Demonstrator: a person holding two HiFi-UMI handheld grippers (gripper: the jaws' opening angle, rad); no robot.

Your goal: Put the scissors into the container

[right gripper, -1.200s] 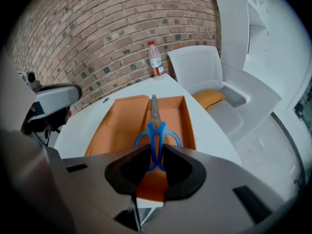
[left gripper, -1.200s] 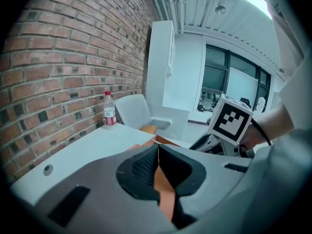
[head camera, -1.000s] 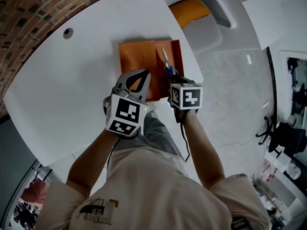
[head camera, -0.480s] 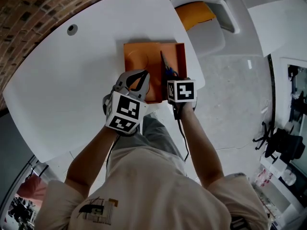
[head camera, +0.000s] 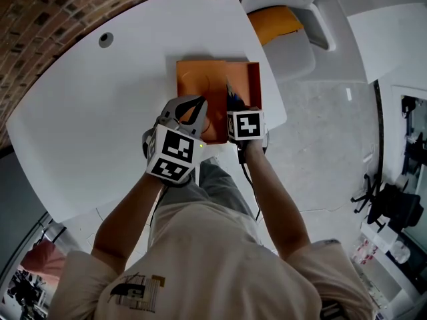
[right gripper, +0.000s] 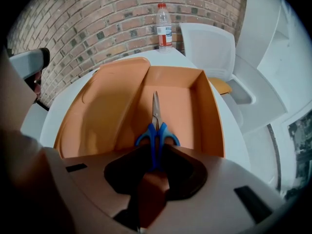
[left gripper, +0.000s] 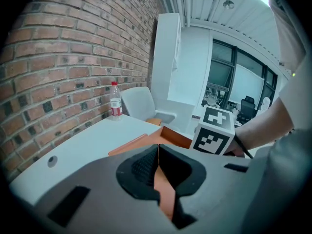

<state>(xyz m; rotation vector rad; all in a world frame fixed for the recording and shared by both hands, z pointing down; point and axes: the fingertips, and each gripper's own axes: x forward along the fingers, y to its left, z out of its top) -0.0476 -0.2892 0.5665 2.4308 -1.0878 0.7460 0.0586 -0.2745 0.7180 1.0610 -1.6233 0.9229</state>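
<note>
Jutting from right tool (right gripper: 155, 156), scissors (right gripper: 156, 126)

The scissors (right gripper: 156, 117) have blue handles and silvery blades; the container (right gripper: 207, 106) is orange; white counter (head camera: 100, 105); red-brown brick wall (left gripper: 63, 57) with pale mortar lines; clear bottle (right gripper: 164, 26) with red cap and label; white chair (right gripper: 209, 48).

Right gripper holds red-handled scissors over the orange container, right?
Not red: the scissors have blue handles, per the right gripper view. The right gripper, jaws just easing open, holds them over the orange container.
</note>
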